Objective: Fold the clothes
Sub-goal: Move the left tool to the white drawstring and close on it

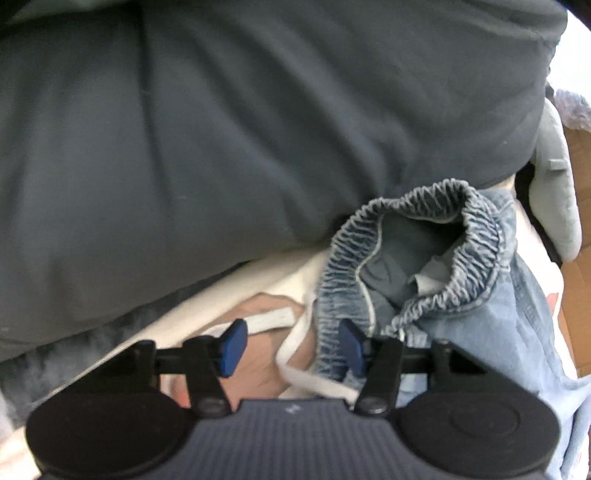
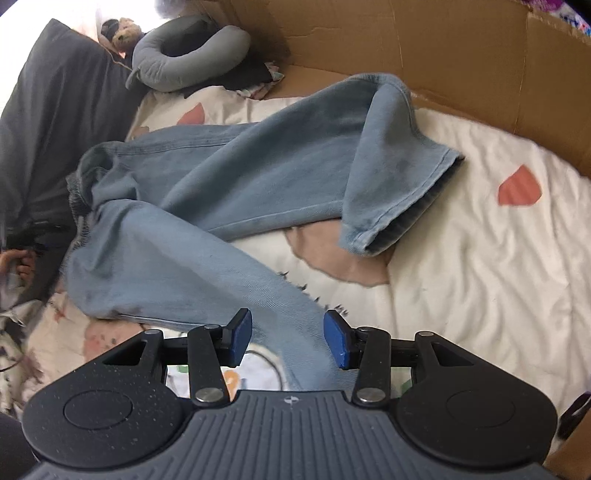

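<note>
Light blue jeans (image 2: 229, 177) lie crumpled on a white bedspread (image 2: 480, 258) with peach patches. One leg is folded back on itself at the far side; the other runs toward me. That near leg gathers narrow between the pads of my right gripper (image 2: 288, 341), which is shut on it. In the left wrist view the jeans' elastic waistband (image 1: 476, 236) stands open like a ring. My left gripper (image 1: 291, 347) is open at its near edge. The right pad (image 1: 352, 347) touches the waistband; the left pad (image 1: 232, 347) is free over the bedding. A white cord (image 1: 295, 365) lies between them.
A dark grey pillow (image 1: 221, 129) fills the far side of the left wrist view, right behind the waistband. A grey neck pillow (image 2: 188, 55) and a small plush toy (image 2: 123, 33) lie at the head of the bed. A cardboard wall (image 2: 443, 55) borders the bed.
</note>
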Available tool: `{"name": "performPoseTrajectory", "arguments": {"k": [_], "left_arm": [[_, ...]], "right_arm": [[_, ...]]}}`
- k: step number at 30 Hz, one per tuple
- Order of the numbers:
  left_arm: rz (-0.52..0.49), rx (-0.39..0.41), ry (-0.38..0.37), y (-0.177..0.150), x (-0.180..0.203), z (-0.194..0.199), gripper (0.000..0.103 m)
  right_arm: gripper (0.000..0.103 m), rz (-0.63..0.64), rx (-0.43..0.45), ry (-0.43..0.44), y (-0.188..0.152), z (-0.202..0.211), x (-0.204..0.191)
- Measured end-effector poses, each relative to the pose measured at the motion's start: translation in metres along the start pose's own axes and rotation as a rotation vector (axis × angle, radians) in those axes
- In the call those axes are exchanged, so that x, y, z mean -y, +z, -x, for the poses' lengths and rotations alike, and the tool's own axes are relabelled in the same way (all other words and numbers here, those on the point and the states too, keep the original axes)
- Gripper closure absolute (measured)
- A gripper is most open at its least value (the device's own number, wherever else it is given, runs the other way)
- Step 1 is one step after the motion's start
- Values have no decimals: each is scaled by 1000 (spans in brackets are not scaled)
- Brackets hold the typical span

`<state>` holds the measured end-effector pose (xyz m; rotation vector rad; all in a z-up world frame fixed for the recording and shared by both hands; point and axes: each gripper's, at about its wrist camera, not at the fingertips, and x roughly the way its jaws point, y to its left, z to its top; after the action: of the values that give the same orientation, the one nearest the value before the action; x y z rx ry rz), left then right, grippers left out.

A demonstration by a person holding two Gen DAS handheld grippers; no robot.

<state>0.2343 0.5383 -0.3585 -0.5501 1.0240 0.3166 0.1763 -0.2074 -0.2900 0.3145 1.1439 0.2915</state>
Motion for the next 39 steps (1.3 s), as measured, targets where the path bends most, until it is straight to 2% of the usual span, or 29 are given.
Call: {"name": "performPoseTrajectory", "arguments": {"k": [3, 5, 7, 11, 13, 14, 22, 25, 26, 27, 30, 39], "left_arm": [[64, 13, -47, -4, -7, -10, 48], [92, 2, -66, -7, -11, -18, 70], [94, -10, -29, -9, -13, -25, 78], [119, -3, -27, -15, -22, -27, 78], [104, -30, -27, -18, -23, -31, 77], [89, -33, -28, -19, -22, -31, 73], [22, -8, -6, -13, -14, -37, 72], [24, 6, -9, -12, -14, -38, 79], [32, 12, -12, -13, -16, -38, 95], [32, 6, -19, -15, -17, -38, 103], [-11, 23, -20, -24, -15, -30, 103], [-18, 56, 26, -35, -40, 13, 103]], "right_arm": [[53, -6, -9, 6, -4, -1, 1], [53, 2, -24, -5, -5, -4, 1], [53, 8, -38, -18, -6, -7, 2], [53, 4, -52, -42, -9, -8, 6], [53, -10, -54, -48, -11, -8, 9], [53, -16, -57, -50, -12, -8, 10], [53, 10, -100, -72, -17, -10, 9], [53, 5, -106, -85, -19, -7, 12], [53, 0, -107, -89, -20, -7, 13], [53, -2, -109, -93, -20, -7, 14], [53, 6, -113, -100, -21, -8, 15], [53, 20, -119, -102, -20, -15, 15]]}}
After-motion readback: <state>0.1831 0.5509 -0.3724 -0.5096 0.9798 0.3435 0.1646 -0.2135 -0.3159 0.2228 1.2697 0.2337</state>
